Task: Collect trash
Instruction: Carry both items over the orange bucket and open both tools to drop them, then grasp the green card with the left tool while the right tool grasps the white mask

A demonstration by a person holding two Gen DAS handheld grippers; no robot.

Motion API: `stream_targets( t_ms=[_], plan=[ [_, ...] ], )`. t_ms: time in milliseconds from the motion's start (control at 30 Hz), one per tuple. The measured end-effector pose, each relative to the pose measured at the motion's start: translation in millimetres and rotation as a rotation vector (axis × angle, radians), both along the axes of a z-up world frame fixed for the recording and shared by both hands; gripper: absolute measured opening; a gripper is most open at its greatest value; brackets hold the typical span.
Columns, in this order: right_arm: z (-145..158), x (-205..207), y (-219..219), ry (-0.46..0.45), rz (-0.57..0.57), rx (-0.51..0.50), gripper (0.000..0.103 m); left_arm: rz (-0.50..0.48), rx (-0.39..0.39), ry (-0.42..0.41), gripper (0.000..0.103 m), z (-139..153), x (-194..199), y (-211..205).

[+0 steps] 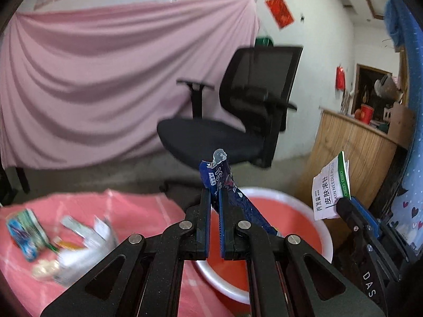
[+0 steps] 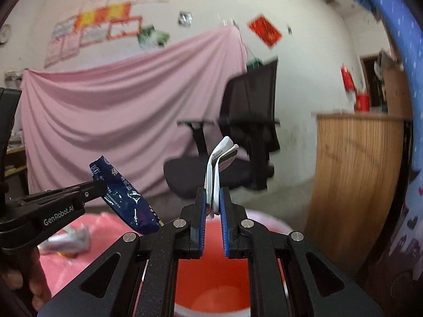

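Clamping a dark blue foil wrapper [image 1: 224, 182], the left gripper [image 1: 215, 198] hangs over the near rim of a white-rimmed red basin [image 1: 316, 227]. Just right, the right gripper [image 2: 212, 198] pinches a folded white packet [image 2: 218, 166] above that basin, whose visible inside looks bare. Blurred litter [image 1: 66, 243] lies on the pink sheet [image 1: 137, 211] to the left.

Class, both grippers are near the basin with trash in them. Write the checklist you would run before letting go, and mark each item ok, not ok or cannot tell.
1. Left gripper shut on blue wrapper: ok.
2. Right gripper shut on white packet: ok.
3. Basin open, nothing covering it: ok.
4. Blue wrapper over the basin: ok.
5. White packet over the basin: cannot tell.
6. Table trash all collected: not ok.
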State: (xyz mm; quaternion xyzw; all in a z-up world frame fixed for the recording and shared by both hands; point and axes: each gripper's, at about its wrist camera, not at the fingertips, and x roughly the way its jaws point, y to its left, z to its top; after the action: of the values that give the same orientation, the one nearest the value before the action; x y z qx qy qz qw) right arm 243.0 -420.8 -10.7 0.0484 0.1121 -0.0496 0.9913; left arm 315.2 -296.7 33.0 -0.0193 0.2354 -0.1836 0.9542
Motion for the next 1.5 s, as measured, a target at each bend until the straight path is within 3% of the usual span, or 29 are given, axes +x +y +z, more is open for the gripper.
stream_targets(
  t_ms=[300,400,500,633,767,800,833,1033,1167,1233,1300,1433,1500],
  plan=[
    [-12,10,-16,0.112,-0.009,0.073,0.011,-0.026,0.008,0.174,0.004,-22,42,-18],
    [-16,11,-19,0.137,-0.012,0.093,0.011,-0.026,-0.001,0.206,0.005,-27,33,-8],
    [-16,14,-20,0.155,-0.011,0.103,0.013,-0.020,-0.009,0.251,0.011,-31,33,-1],
    [-15,15,-19,0.168,-0.009,0.104,0.013,-0.003,-0.036,0.268,0.028,-32,27,14],
    [-10,14,-15,0.156,-0.001,0.091,0.019,0.019,-0.058,0.260,0.029,-27,21,30],
    [-7,13,-13,0.146,0.004,0.086,0.028,0.024,-0.064,0.256,0.029,-26,19,34],
    [-4,11,-11,0.131,0.011,0.081,0.030,0.035,-0.075,0.243,0.030,-24,16,39],
    [16,2,9,0.048,0.056,0.059,0.032,0.134,-0.121,0.122,0.051,-7,-11,80],
    [28,-6,26,-0.022,0.082,0.043,0.058,0.207,-0.138,0.041,0.065,5,-32,115],
    [33,-10,36,-0.058,0.091,0.032,0.071,0.248,-0.146,-0.005,0.089,10,-44,134],
    [37,-13,45,-0.088,0.095,0.024,0.090,0.293,-0.149,-0.050,0.102,13,-53,148],
    [44,-22,67,-0.165,0.116,0.000,0.103,0.393,-0.127,-0.144,0.102,17,-78,182],
    [46,-26,78,-0.197,0.137,-0.016,0.103,0.416,-0.108,-0.163,0.102,16,-86,193]
  ],
)
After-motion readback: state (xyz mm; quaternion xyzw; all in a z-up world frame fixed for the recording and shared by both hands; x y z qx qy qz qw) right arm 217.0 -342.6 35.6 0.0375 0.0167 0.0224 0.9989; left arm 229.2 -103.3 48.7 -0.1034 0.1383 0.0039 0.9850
